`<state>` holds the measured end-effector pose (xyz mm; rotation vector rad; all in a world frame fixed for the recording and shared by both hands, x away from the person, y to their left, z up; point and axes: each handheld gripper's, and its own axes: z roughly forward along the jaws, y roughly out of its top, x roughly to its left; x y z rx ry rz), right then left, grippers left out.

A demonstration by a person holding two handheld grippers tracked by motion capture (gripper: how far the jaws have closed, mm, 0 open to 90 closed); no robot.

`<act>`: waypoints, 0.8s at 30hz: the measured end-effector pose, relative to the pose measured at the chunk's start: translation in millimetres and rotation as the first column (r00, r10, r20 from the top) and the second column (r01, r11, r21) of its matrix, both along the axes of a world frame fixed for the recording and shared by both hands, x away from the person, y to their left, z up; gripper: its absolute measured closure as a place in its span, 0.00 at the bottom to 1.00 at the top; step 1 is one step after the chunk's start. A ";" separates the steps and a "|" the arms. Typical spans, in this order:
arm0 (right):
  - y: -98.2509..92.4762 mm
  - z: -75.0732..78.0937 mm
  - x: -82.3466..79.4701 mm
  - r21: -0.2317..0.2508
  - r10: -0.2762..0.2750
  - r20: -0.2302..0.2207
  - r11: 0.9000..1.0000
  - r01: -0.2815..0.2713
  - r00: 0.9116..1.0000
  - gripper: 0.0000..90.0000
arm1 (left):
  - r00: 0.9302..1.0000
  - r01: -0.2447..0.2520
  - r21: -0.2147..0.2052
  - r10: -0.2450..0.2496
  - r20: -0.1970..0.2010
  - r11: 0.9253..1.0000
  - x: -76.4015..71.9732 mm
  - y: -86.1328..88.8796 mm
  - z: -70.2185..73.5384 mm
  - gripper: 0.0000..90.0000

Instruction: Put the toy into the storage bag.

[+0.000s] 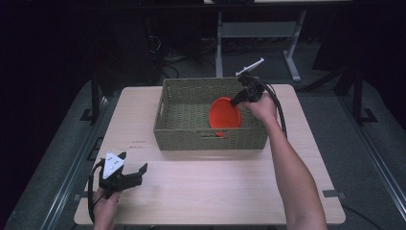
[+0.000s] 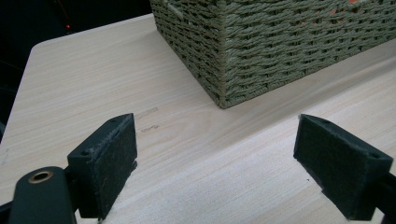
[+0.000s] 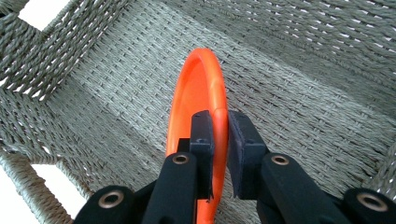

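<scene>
Pinching an orange plate's (image 1: 225,115) rim inside the woven basket (image 1: 182,132) at twelve o'clock, right hand-held gripper (image 1: 235,101); left hand-held gripper (image 1: 131,163) spread at seven o'clock on the surface (image 1: 215,187).

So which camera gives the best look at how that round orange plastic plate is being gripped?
The right gripper view: the round orange plastic plate stands on edge, its rim pinched between the right tongs inside the woven green basket. The high view shows the plate's face from afar. The left gripper view shows only orange glints through the weave.
</scene>
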<state>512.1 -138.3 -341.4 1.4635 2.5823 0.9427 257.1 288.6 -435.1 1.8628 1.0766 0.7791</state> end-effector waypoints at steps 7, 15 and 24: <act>-2.9 -0.6 -0.2 0.013 -0.004 -0.010 1.000 0.004 1.000 0.88 | 1.000 0.000 -0.001 0.000 0.001 1.000 -0.2 -0.2 0.0 0.14; -9.6 -3.0 -1.6 0.000 -0.014 -0.028 1.000 0.014 0.999 0.80 | 1.000 0.004 0.004 -0.004 -0.002 1.000 0.0 -1.0 0.0 0.14; -20.0 -8.2 -2.8 0.004 -0.045 -0.048 0.999 0.045 0.998 0.75 | 1.000 0.002 -0.001 -0.002 -0.002 1.000 0.0 -1.2 -0.2 0.14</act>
